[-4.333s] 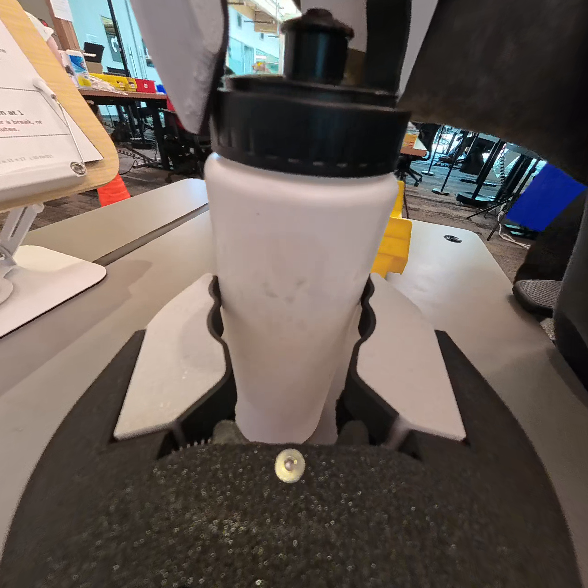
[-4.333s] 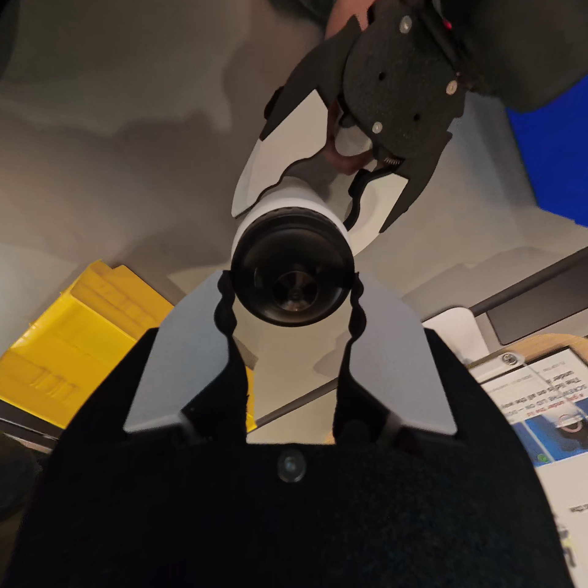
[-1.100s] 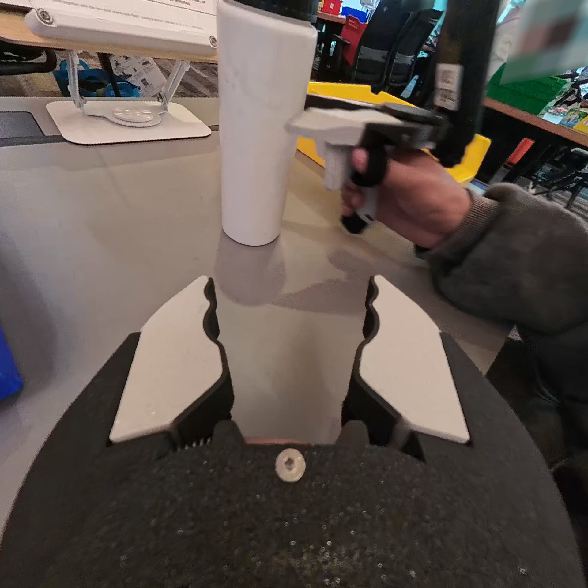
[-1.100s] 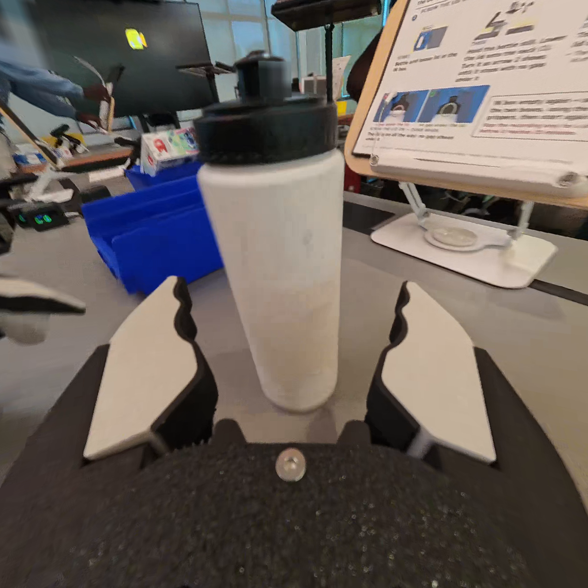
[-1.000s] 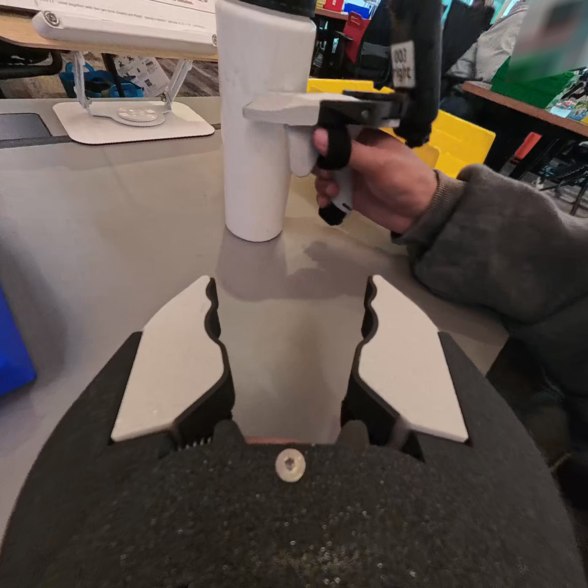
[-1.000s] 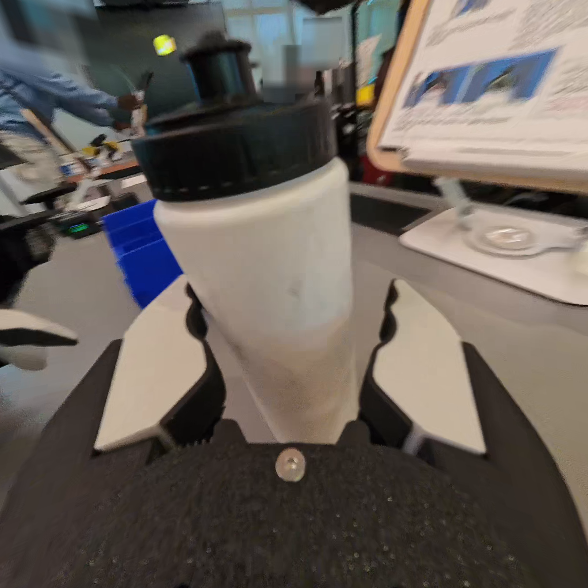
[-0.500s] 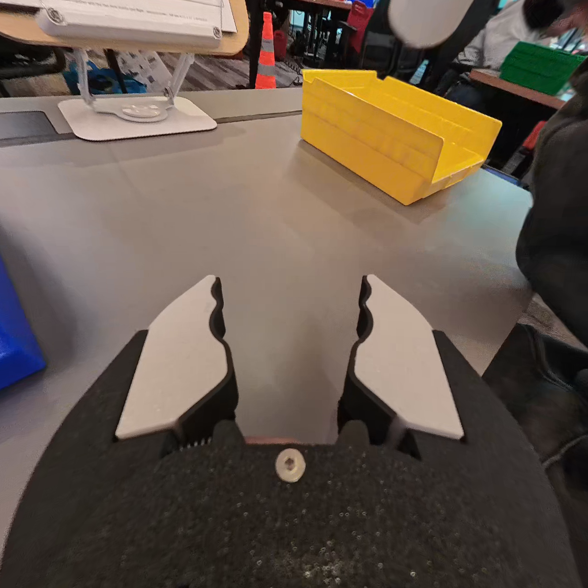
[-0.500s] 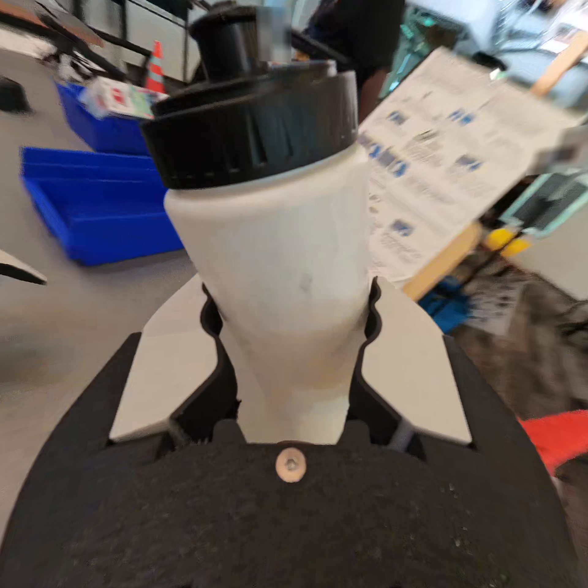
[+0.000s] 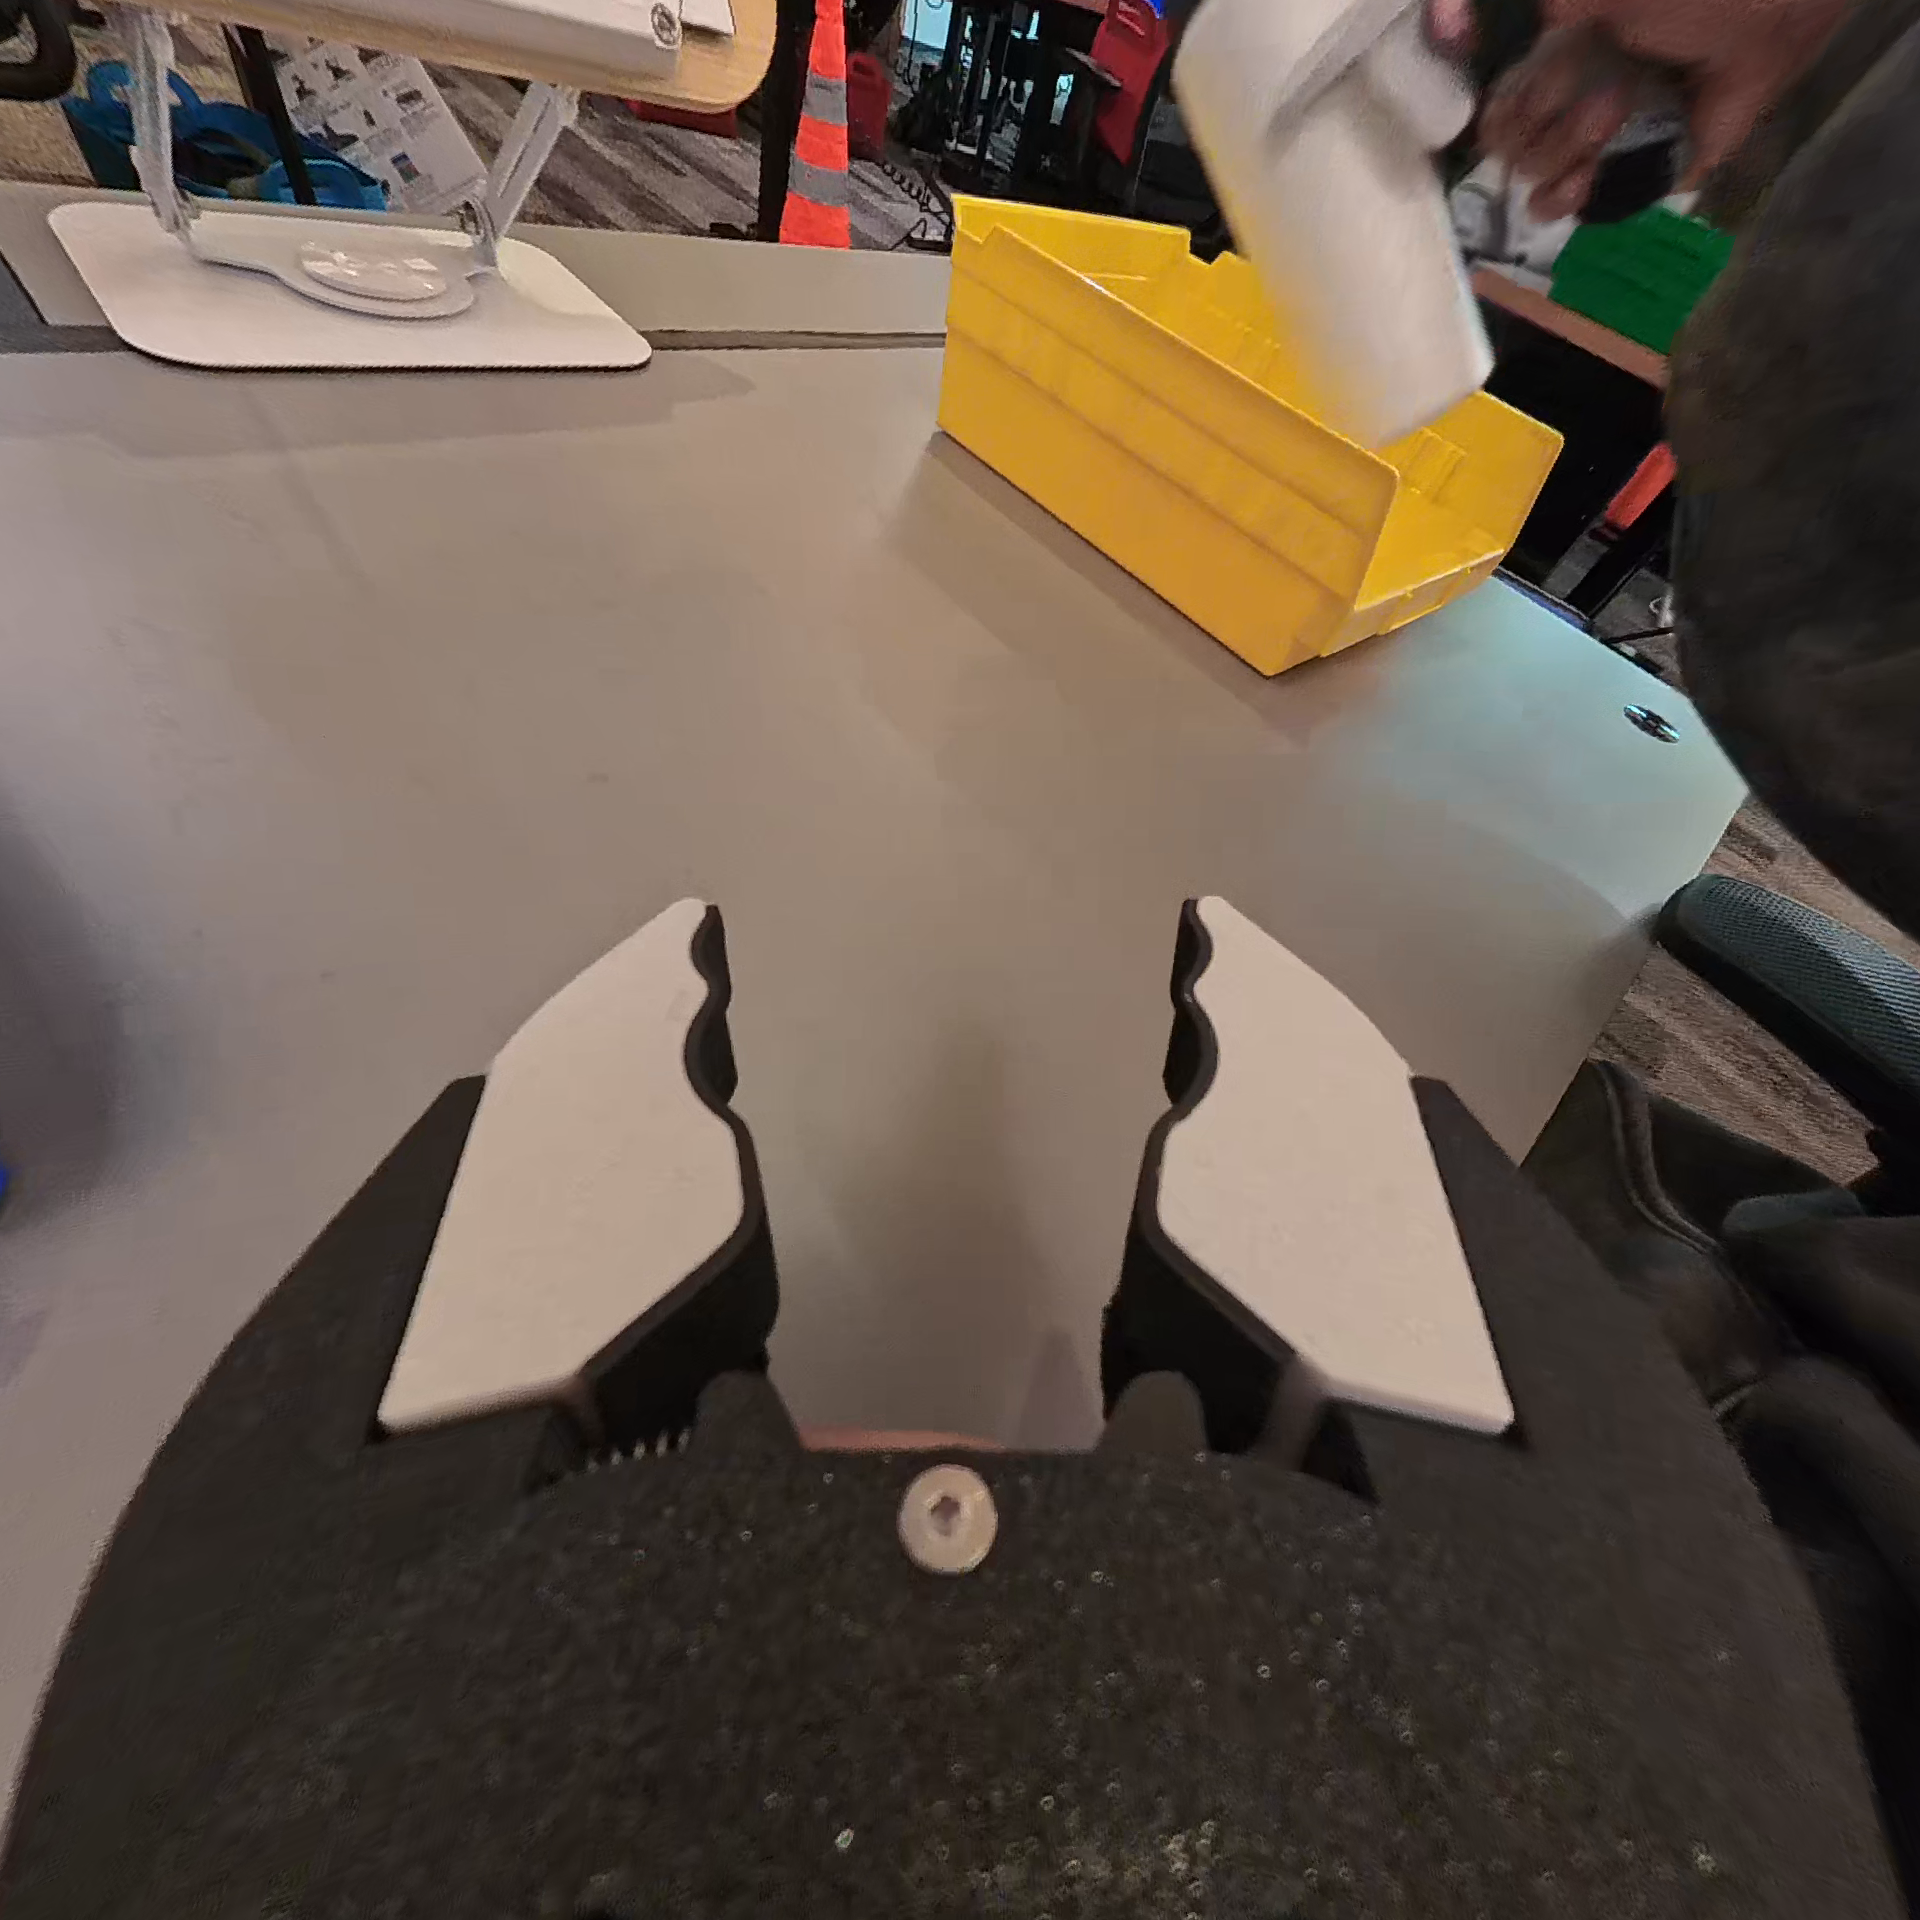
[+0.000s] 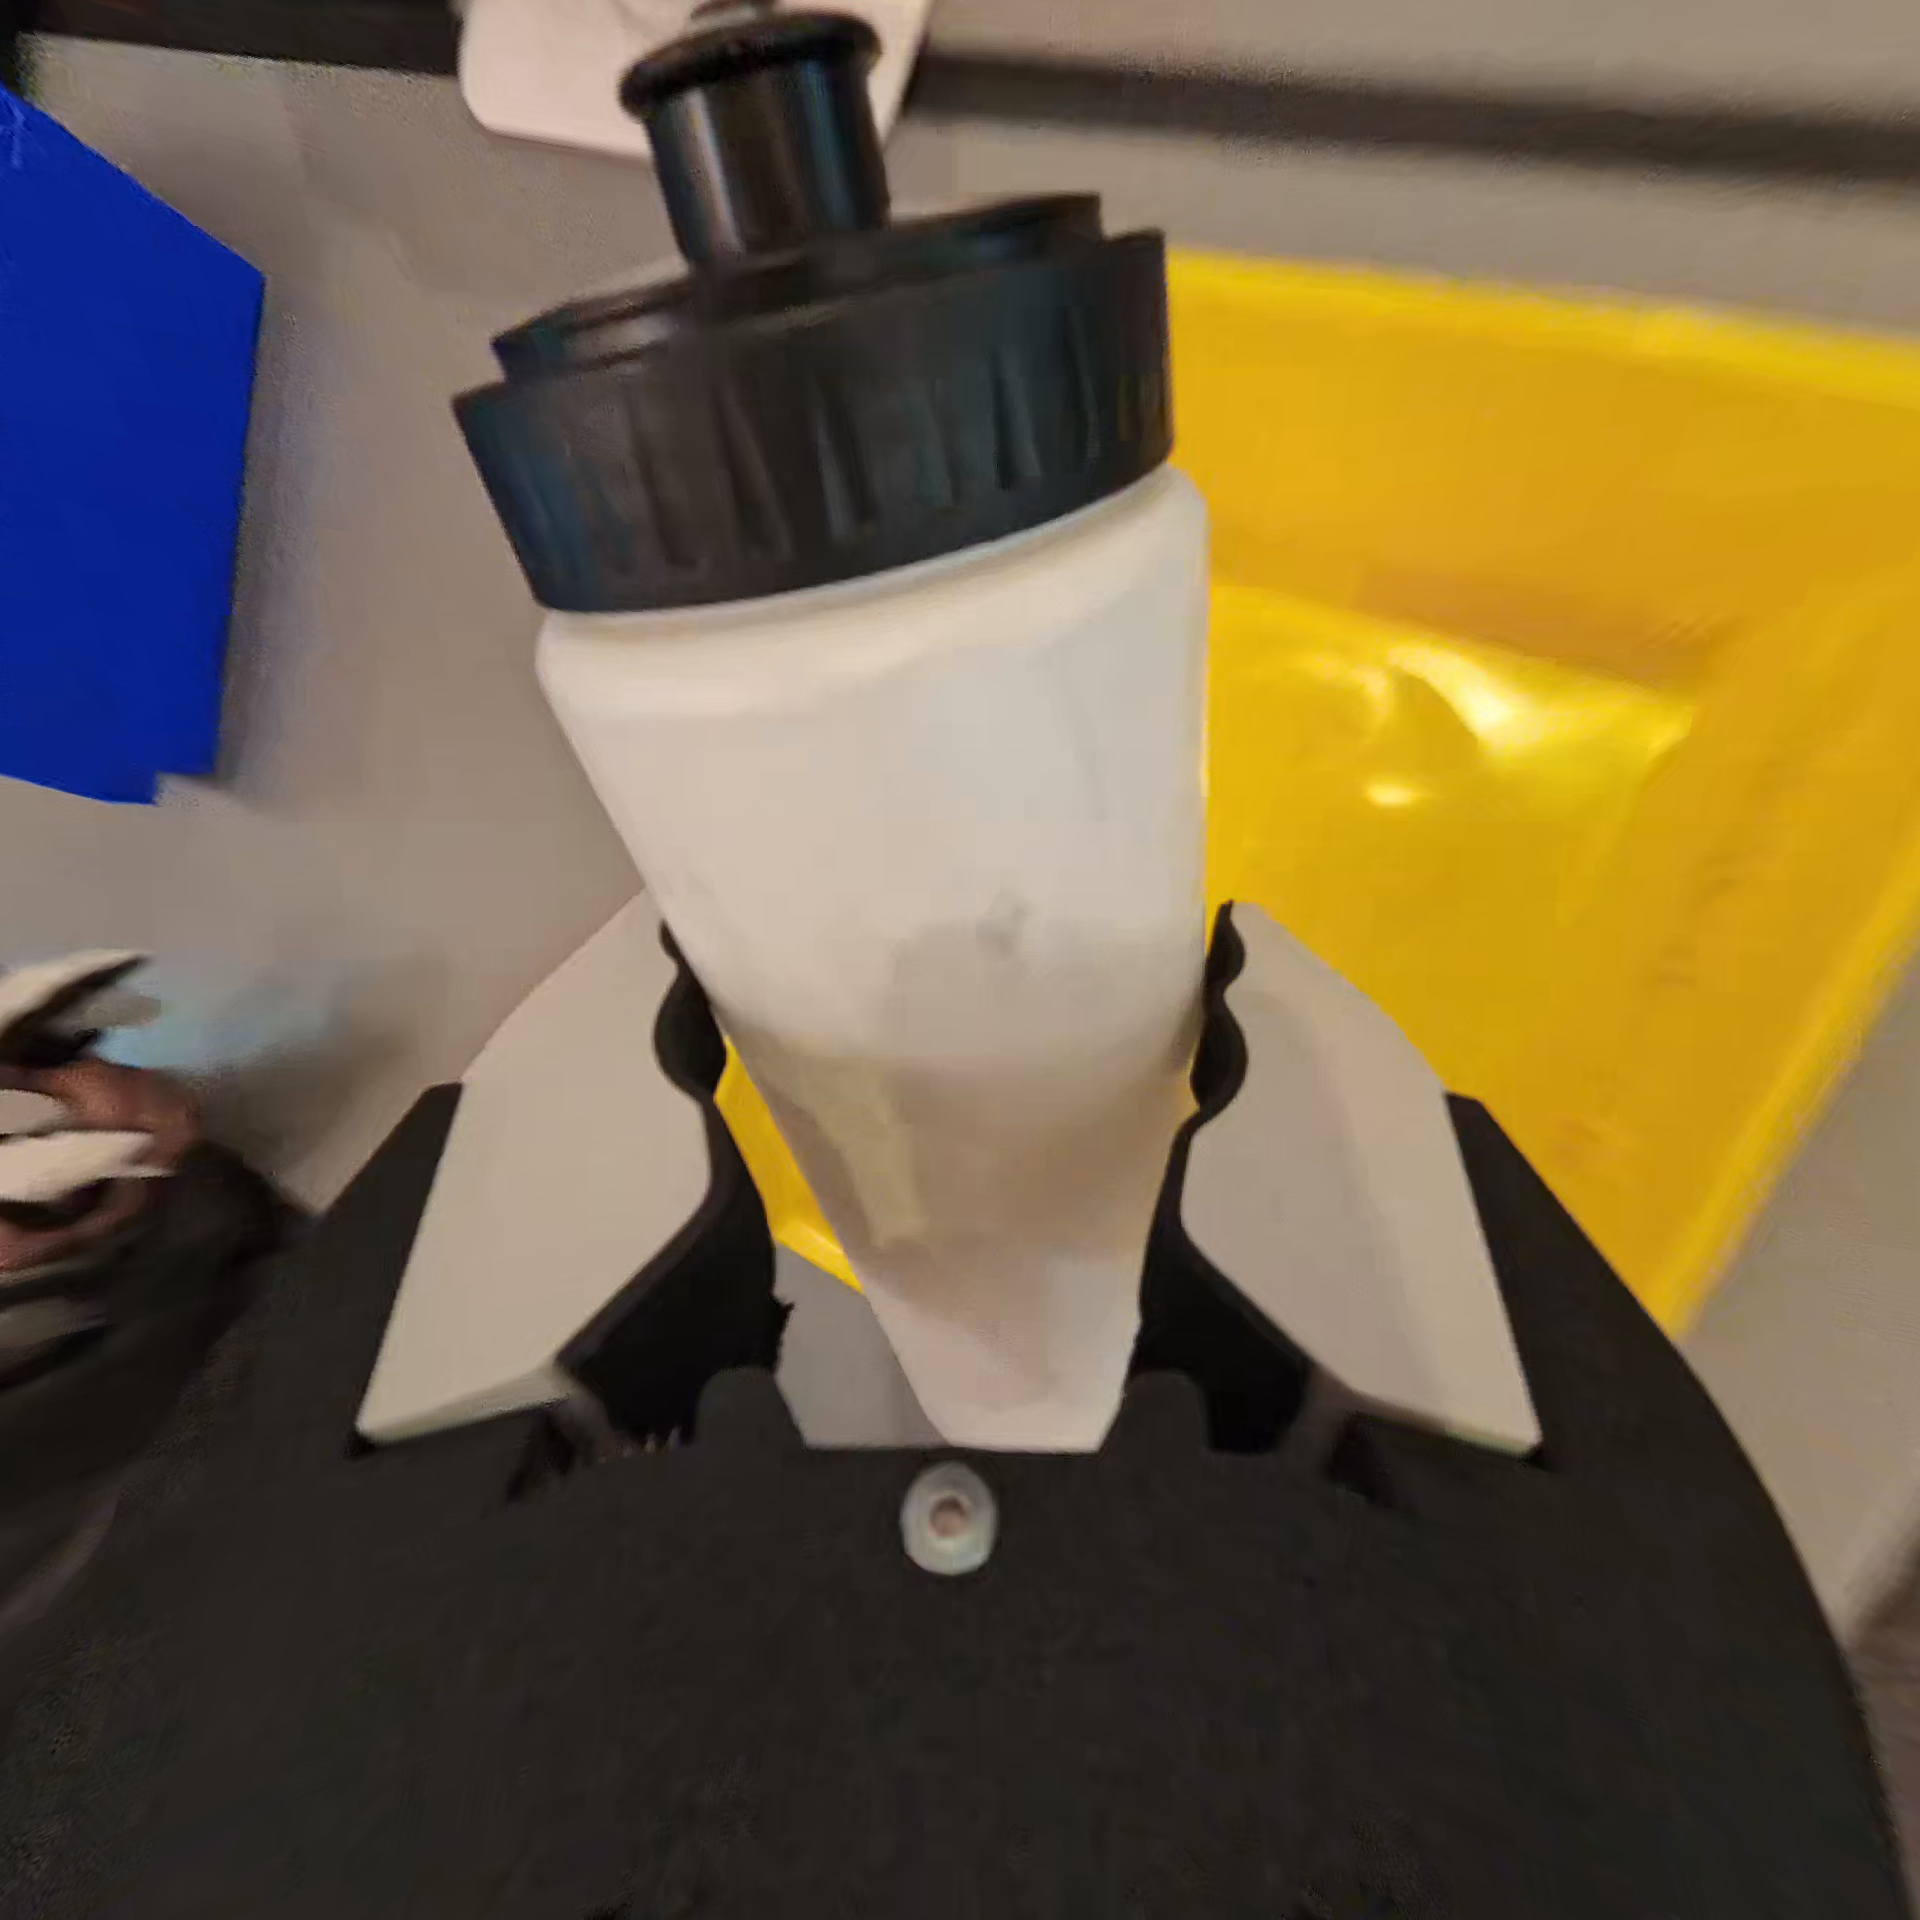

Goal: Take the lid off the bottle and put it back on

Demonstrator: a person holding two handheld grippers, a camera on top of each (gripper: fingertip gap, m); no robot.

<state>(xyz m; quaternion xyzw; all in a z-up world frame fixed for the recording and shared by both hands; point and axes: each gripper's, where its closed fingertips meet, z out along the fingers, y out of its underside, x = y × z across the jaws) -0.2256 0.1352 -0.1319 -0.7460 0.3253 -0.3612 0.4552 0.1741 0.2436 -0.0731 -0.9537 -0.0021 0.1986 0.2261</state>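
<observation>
Above the yellow bin [image 10: 1538, 727], the bottle [image 10: 914, 831] is off the desk [image 9: 623, 675], clamped low on its white body by the right gripper [image 10: 951, 1039]. About a second ago it stood upright on the desk with the right jaws spread to either side of it; they closed on it, lifted it, and it now hangs tilted in the air. From the left wrist view its white body [image 9: 1340, 208] shows at top right, leaning, base toward the bin, motion-blurred.

Lid [image 10: 821, 416]: black, ribbed, with spout, seated on the bottle, as in every earlier frame.

Left gripper [image 9: 951, 997]: jaws apart, nothing between them, low over bare desk. Four seconds ago it gripped the bottle body while the right gripper sat over the lid; it has since let go and backed off.

Reading: the lid's being on, and the carry toward the bin, suggest the off-and-on cycle may be done and the bottle is being put away, but the pictures do not settle this. Lid tightness cannot be checked from here.

Risk: grip is near the base, so the heavy lidded end could swing.
</observation>
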